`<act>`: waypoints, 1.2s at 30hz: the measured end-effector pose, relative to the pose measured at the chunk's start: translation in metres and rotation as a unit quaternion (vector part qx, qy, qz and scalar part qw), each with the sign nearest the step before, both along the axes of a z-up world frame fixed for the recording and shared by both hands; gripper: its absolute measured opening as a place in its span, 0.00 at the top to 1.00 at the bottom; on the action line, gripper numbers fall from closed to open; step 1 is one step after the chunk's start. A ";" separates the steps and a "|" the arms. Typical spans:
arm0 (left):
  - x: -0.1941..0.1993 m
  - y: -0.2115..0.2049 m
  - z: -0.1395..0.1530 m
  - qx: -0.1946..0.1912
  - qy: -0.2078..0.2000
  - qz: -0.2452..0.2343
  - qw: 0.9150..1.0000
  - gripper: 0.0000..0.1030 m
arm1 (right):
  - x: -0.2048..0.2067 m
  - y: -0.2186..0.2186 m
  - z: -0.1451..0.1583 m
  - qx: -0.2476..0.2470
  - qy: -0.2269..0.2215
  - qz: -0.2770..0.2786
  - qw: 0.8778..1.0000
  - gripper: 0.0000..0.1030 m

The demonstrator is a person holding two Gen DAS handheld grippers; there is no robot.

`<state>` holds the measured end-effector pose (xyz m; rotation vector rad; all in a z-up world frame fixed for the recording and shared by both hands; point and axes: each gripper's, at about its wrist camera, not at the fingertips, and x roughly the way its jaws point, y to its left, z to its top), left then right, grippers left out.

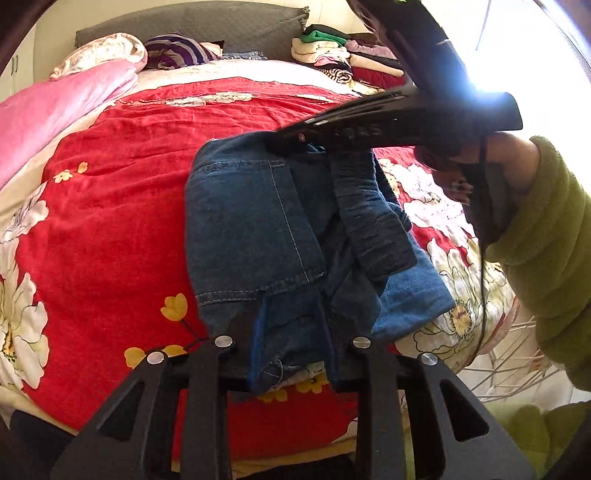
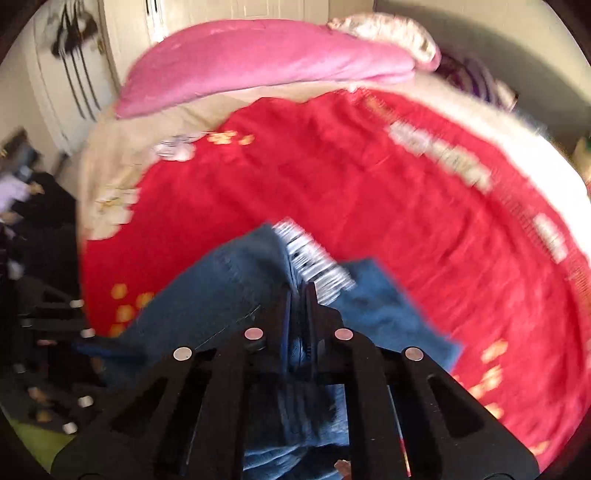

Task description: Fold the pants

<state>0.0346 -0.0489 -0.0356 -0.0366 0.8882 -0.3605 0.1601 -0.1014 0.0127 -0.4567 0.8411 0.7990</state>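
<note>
Blue jeans (image 1: 255,229), folded into a thick bundle, are stretched over the red floral bedspread (image 1: 110,229). My left gripper (image 1: 284,317) is shut on the near denim edge, and cloth fills the gap between its fingers. My right gripper (image 1: 286,142) comes in from the upper right, held by a hand in a green sleeve (image 1: 546,229), and pinches the far edge. In the blurred right wrist view the right gripper (image 2: 300,293) has its jaws tight on a denim fold, and the jeans (image 2: 221,299) spread to both sides. The left gripper (image 2: 55,317) shows dimly at the left edge.
A pink quilt (image 1: 62,107) lies at the bed's left, and a striped pillow (image 1: 177,50) rests by the grey headboard (image 1: 192,22). A pile of folded clothes (image 1: 332,51) sits at the back right. A white wire basket (image 1: 517,354) stands beside the bed.
</note>
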 end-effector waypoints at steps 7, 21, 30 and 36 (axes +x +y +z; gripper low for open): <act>-0.001 -0.001 0.000 -0.001 0.002 -0.002 1.000 0.74 | 0.023 0.008 -0.027 -0.066 -0.031 -0.039 0.997 1.00; -0.003 -0.002 0.002 -0.005 0.004 -0.007 1.000 0.61 | -0.047 -0.061 0.039 0.106 -0.048 -0.056 0.992 0.44; -0.009 0.002 0.011 -0.011 0.001 -0.005 1.000 0.55 | -0.112 -0.094 0.047 0.109 -0.081 -0.029 0.990 0.35; -0.012 0.024 0.032 -0.019 -0.022 0.026 0.999 0.33 | -0.137 -0.102 0.038 0.082 -0.074 -0.004 0.994 0.34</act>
